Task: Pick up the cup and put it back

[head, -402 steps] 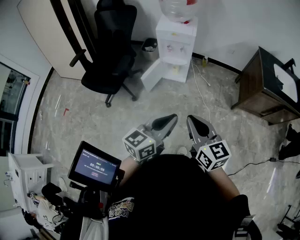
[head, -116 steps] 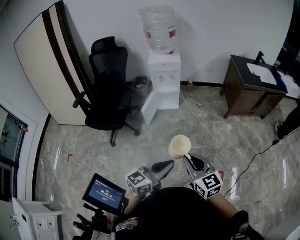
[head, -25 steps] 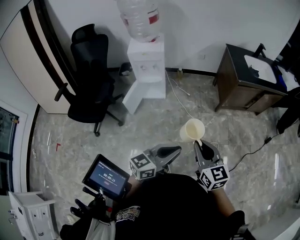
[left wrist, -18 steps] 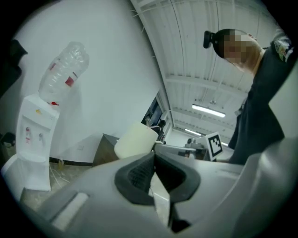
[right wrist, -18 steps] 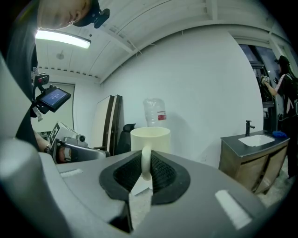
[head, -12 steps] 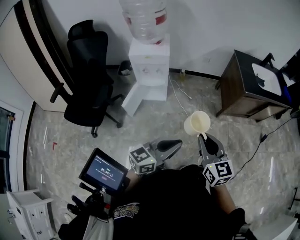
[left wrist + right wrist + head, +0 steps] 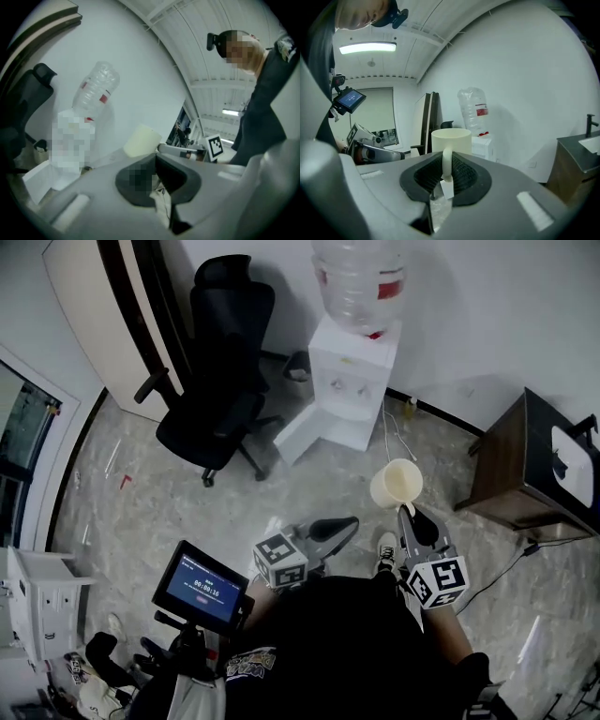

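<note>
Cup (image 7: 397,485) in hand: we grip it by its handle between the jaws of our right gripper (image 7: 409,514), which stand narrow, closed on that thin loop. In the right gripper view the handle runs down between the two dark ribbed pads (image 7: 464,174), and the cream body of the cup stands upright just past the jaw tips, mouth up. It hangs in the air above the marble floor (image 7: 178,512), close in front of us.

Just to its left we carry the left gripper (image 7: 333,526), jaws pressed together and empty, pointing toward the cup but apart from it.

Near our left side a small screen (image 7: 201,581) sits on a stand. A dark cable (image 7: 502,570) trails over the floor on our right.

Farther out, a black office chair (image 7: 217,381) stands on the left. A white water dispenser (image 7: 352,381) with a clear bottle (image 7: 359,282) on top stands against the white wall. A dark wooden cabinet (image 7: 520,474) is to the right. A pale board with dark stripes (image 7: 94,306) leans at the far left.
</note>
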A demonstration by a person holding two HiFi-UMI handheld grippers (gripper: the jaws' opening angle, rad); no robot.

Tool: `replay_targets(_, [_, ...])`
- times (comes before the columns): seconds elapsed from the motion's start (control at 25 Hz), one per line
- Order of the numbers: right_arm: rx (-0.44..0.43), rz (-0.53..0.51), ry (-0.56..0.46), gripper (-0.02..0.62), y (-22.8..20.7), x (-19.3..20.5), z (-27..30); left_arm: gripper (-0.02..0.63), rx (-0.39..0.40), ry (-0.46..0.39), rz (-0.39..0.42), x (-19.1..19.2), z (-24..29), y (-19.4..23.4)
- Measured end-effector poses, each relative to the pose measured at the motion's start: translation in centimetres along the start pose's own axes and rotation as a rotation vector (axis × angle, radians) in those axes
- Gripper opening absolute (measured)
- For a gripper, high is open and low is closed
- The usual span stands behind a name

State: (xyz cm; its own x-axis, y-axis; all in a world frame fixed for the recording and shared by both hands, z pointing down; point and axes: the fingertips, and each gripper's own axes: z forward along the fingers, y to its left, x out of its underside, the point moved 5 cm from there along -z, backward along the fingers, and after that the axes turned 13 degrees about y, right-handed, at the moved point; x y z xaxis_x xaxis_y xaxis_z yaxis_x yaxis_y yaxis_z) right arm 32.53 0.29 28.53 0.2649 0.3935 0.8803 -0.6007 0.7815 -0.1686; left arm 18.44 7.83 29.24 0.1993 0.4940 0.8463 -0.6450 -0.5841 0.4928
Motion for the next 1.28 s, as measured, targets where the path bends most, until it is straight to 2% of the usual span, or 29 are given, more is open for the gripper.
replay_targets(0.24, [-0.186, -0.079, 0.022, 0.046, -3.8, -2.4, 4.2, 0.003, -0.177, -0.076, -0.018, -1.7, 2.6, 1.5])
replay_targets(0.48, [-0.356, -0.189, 0.054, 0.045, -7.6, -3.8, 7.0, 0.003, -0.302, -0.143, -0.056, -3.4, 7.3, 2.1])
replay_targets(0.64, [-0.433, -0.228, 0.087, 0.044, -9.6, -3.7, 8.5, 0.003, -0.418, -0.137, -0.045, -2.2, 8.4, 2.8])
replay_targets(0.8, [-0.472, -0.214, 0.113, 0.044, -9.7, -3.4, 9.7, 0.003, -0.499, -0.158, -0.082, -2.5, 7.2, 3.5])
replay_targets(0.92, [-0.486, -0.218, 0.12, 0.045, -8.4, -3.6, 11.0, 0.003, -0.503, -0.172, -0.086, -3.0, 6.2, 4.7])
replay_targets(1.04, [-0.48, -0.234, 0.116, 0.044, -6.5, -3.9, 12.6, 0.003, -0.448, -0.145, -0.052, -3.8, 5.4, 6.1])
replay_targets(1.16, [-0.429, -0.222, 0.11, 0.044, -4.1, -4.3, 14.9, 0.003, -0.376, -0.078, -0.013, -4.0, 3.3, 8.4])
replay_targets(1.28, [-0.36, -0.169, 0.108, 0.044, -1.2, -5.1, 17.3, 0.003, -0.32, -0.073, -0.018, -5.3, -0.5, 11.2])
